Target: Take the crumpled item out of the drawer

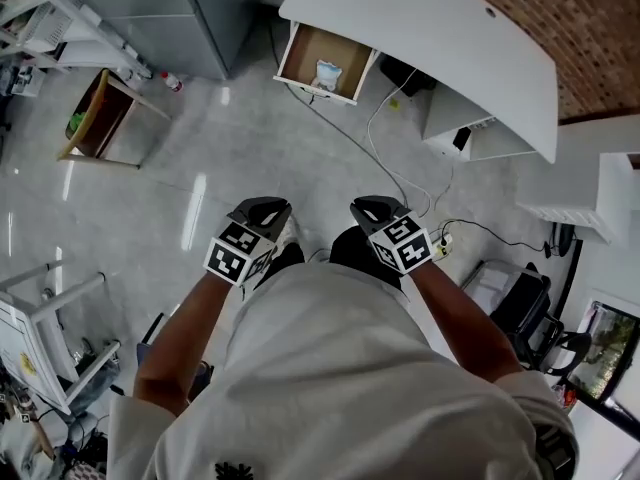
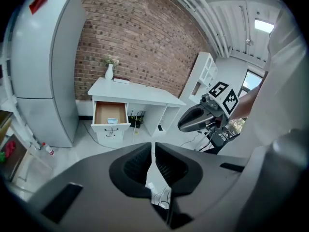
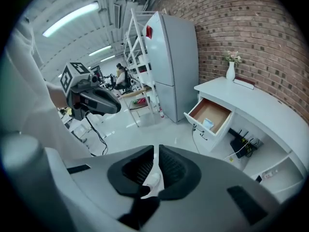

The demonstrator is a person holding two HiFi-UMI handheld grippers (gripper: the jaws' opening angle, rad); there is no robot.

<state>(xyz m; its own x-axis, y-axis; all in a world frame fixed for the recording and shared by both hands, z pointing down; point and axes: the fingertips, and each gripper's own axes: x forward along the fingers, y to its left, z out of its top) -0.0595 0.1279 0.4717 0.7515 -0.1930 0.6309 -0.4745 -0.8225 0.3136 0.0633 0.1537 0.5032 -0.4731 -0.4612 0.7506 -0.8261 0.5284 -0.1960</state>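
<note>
Head view puts me well back from the job. The left hand-held gripper (image 1: 262, 208) and the right hand-held gripper (image 1: 378, 208) hang side by side close to my body. Each is clenched on nothing, with only a thin slit between its jaws in its own view. The crumpled item (image 1: 327, 74) lies in the open drawer (image 1: 300, 63), far ahead of both hand-held grippers, and seems to sit close behind the drawer's front wall. The drawer hangs under the white counter (image 1: 450, 38).

As I judge it, the first risk is arriving with the jaws closed. Tips pressed together would only prod the item and shove it deeper into the drawer, so the jaws must open before I reach in.

The second risk is the front wall. A low, flat approach would likely knock a jaw against that wall and could nudge the drawer shut. I think coming in from above is safer.

The item looks light and soft. A pinch on a loose fold might slip off as I lift, or the item might catch on the rim and drop back in.

A cable (image 1: 350, 138) trails over the floor (image 1: 200, 168) between the hand-held grippers and the drawer. I could trip on it as I walk in, and that would spoil my aim.
</note>
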